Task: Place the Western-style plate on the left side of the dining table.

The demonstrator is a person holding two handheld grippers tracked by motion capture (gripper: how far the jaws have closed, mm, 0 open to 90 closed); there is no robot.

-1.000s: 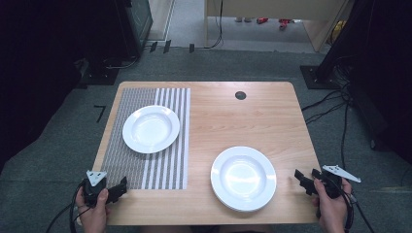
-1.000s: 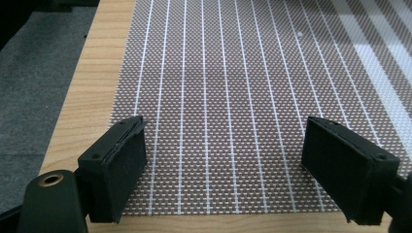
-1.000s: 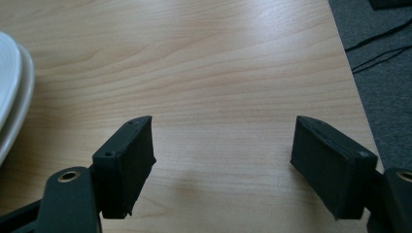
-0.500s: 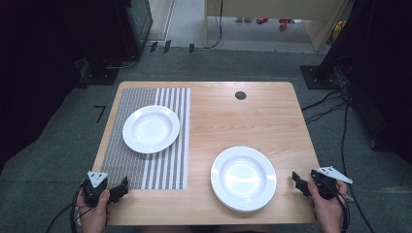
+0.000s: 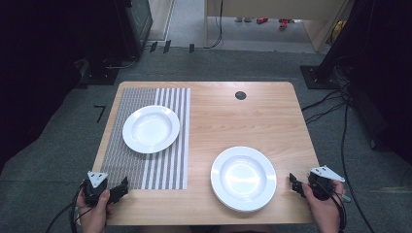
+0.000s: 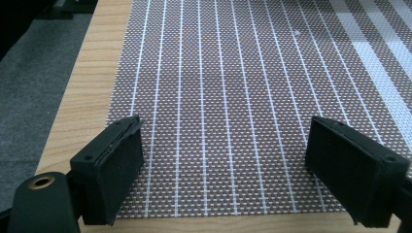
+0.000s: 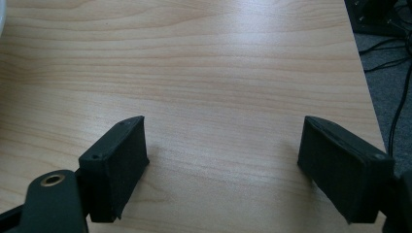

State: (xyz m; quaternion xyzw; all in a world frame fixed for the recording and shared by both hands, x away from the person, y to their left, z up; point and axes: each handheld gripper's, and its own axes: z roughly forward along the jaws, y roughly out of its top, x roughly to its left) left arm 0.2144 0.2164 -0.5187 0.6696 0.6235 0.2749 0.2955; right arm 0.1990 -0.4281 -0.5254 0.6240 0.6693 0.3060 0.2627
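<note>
A white plate (image 5: 151,128) rests on the striped grey placemat (image 5: 145,167) on the left half of the wooden table (image 5: 233,121). A second white plate (image 5: 243,177) lies on bare wood at the front right. My left gripper (image 5: 121,187) hovers over the placemat's (image 6: 218,73) near edge, and its jaws (image 6: 238,174) are open with nothing between them. My right gripper (image 5: 294,183) is just right of the second plate, over bare wood (image 7: 204,63). Its jaws (image 7: 223,170) have just been opening and are open and empty. A sliver of that plate's rim (image 7: 1,14) shows at the upper left.
A black round cable hole (image 5: 240,95) sits near the table's far edge. Cables (image 5: 330,104) trail over the grey carpet to the right. Dark furniture stands at the far left and far right.
My right gripper has edged slightly left, toward the front right plate. The left gripper and both plates have kept still.
</note>
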